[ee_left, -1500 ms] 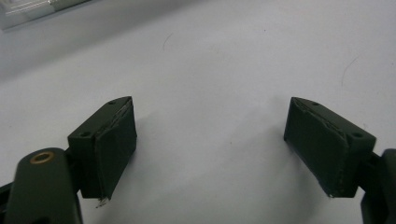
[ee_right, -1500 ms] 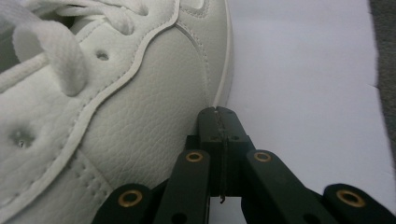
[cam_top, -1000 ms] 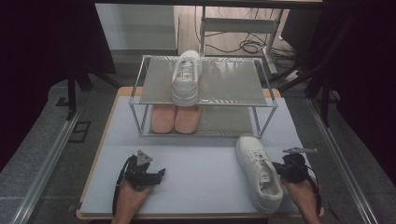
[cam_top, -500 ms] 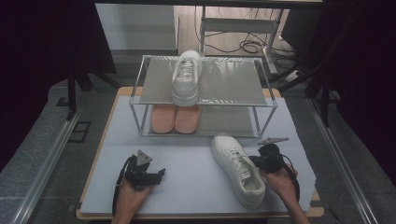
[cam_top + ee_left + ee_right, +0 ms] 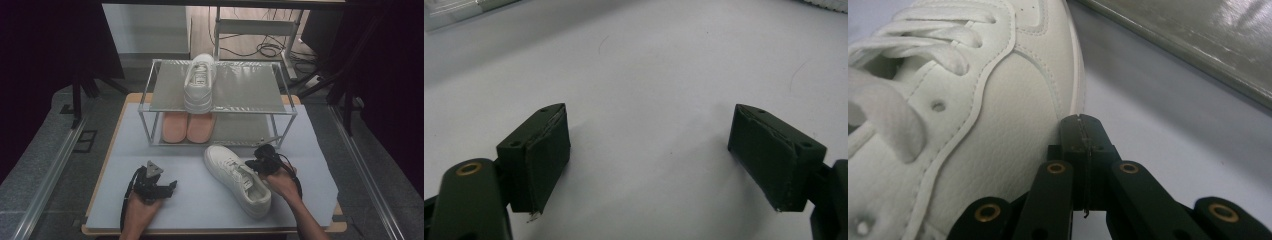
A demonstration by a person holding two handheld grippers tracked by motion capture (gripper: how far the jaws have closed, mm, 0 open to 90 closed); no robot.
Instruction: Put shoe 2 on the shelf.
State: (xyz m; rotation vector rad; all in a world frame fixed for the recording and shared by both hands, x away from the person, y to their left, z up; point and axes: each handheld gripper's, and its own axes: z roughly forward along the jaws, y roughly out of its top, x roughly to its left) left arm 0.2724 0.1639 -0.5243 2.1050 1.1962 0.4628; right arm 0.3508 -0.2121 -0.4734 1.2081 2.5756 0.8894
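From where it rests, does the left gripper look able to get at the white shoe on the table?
Probably yes: the left gripper has open jaws, and bare table lies between it and the shoe.

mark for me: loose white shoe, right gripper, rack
white shoe (image 5: 239, 179), high view, on the laces.
right gripper (image 5: 1082, 131), right gripper view, tip of the shut jaws against the shoe's side.
rack (image 5: 250, 85), high view, bare top shelf.

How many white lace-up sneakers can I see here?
2. One white sneaker sits on the metal rack's top shelf; the other white sneaker lies on the table beside the right gripper.
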